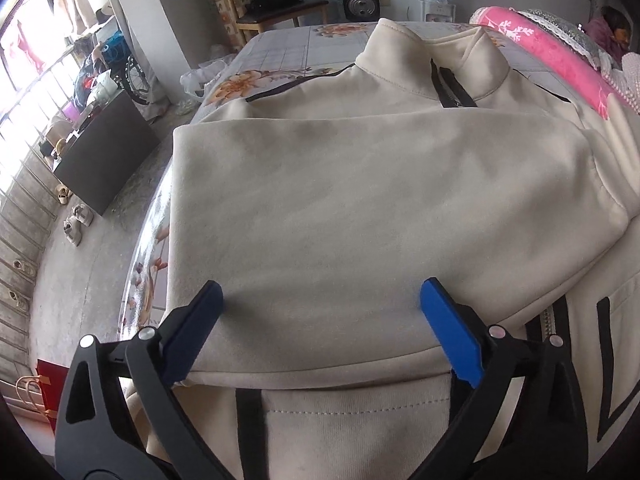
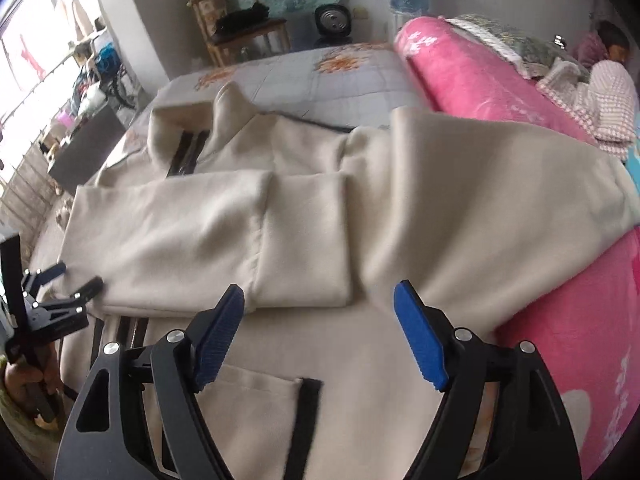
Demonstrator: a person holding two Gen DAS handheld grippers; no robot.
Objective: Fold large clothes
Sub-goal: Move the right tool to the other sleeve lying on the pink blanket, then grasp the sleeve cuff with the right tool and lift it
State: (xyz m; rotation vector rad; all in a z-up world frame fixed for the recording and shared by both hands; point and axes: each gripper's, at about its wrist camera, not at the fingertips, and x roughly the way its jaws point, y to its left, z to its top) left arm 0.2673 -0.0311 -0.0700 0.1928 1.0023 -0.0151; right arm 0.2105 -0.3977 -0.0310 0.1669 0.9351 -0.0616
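The cream jacket [image 1: 360, 208] lies on the bed directly ahead of both grippers, one sleeve [image 2: 192, 236] folded across its chest. The left gripper [image 1: 320, 300] and right gripper [image 2: 320, 304] stand apart, holding nothing. Risk: the thick, springy sleeve may slide back open, since nothing pins it.

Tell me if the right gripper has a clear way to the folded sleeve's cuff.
Probably yes: the right gripper is open, the cuff lies bare on the jacket just ahead, with nothing between.
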